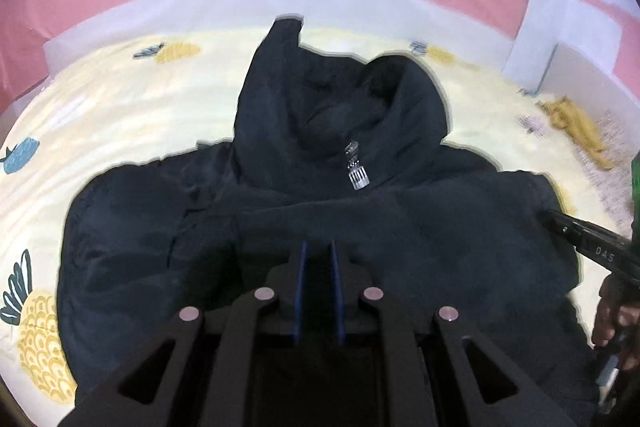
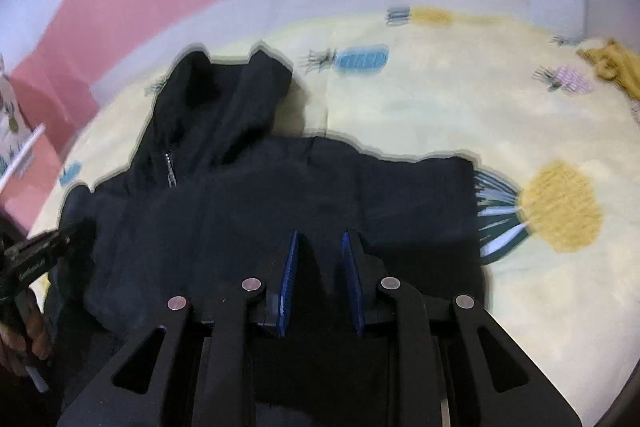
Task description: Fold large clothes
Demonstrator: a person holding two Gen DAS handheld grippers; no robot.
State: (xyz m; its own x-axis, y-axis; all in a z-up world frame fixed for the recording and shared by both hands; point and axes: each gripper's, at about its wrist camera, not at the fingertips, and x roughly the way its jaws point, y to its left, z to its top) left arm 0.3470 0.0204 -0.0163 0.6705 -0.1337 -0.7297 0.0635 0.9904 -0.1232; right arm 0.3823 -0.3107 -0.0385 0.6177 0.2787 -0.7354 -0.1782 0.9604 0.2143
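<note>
1. A bed (image 2: 400, 131) with a pale yellow pineapple-print sheet was seen, a pink wall behind it.
2. A dark hooded jacket (image 1: 400, 247) was spread front-up across the bed, hood (image 1: 340, 99) away from the person, zip pull (image 1: 357, 169) at the collar.
3. The left gripper (image 1: 319, 255) was seen nearly clenched, its jaws pinching jacket fabric near the hem.
4. The right gripper (image 2: 320, 255) was likewise closed on a thicker bunch of fabric.
5. The fold was judged to be just starting; next, both held edges would likely need lifting together and carrying toward the hood.

A pineapple-print bed (image 1: 120, 115) bears a black jacket (image 1: 360, 211) and mustard cloth (image 1: 576, 123).
</note>
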